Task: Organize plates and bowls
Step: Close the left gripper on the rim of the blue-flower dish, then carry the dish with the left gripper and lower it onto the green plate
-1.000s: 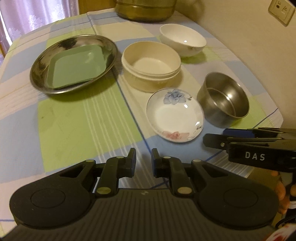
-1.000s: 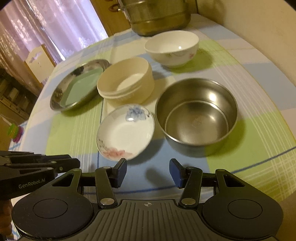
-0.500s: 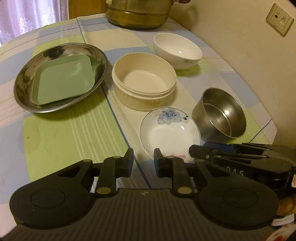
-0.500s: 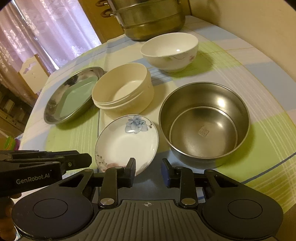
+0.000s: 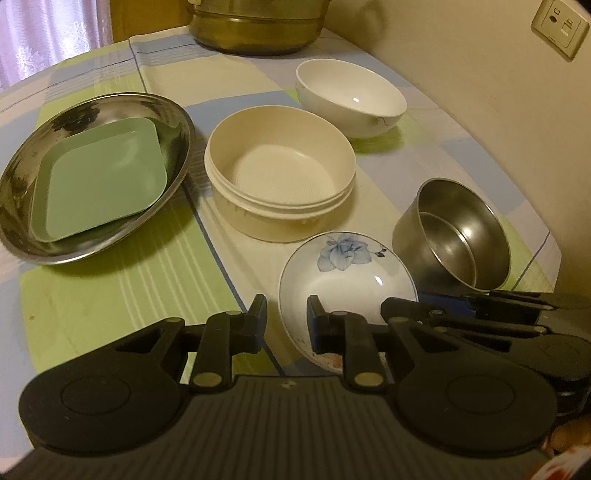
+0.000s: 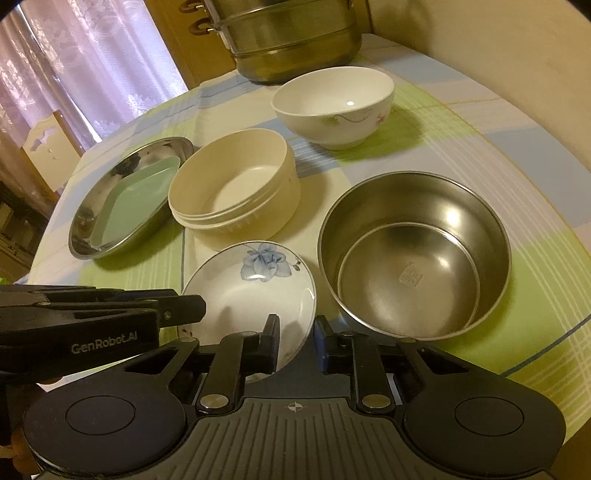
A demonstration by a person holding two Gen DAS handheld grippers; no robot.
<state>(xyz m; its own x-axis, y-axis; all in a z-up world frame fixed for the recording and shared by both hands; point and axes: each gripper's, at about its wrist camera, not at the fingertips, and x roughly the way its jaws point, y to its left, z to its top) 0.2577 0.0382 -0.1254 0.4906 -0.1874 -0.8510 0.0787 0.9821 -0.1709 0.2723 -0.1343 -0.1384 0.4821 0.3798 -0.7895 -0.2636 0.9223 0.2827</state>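
A small white saucer with a blue flower (image 5: 347, 275) (image 6: 255, 291) lies nearest both grippers. My left gripper (image 5: 286, 323) is slightly open at its near left rim, nothing between the fingers. My right gripper (image 6: 295, 341) has narrowed to a small gap at the saucer's near right edge; I cannot tell if it touches. Beyond stand a cream round container (image 5: 279, 181) (image 6: 236, 184), a white bowl (image 5: 351, 98) (image 6: 334, 101) and a steel bowl (image 5: 456, 232) (image 6: 413, 254). A green square plate (image 5: 103, 181) lies in a steel oval dish (image 5: 173, 122) (image 6: 85, 236).
A large brass steamer pot (image 5: 258, 26) (image 6: 291, 37) stands at the table's far edge. A wall with a socket (image 5: 559, 27) runs along the right. The checked tablecloth (image 5: 110, 288) drops off at the right edge near the steel bowl.
Both grippers have moved forward to the flowered saucer. The right gripper's fingers have closed from wide to a narrow gap. The left gripper has opened slightly.
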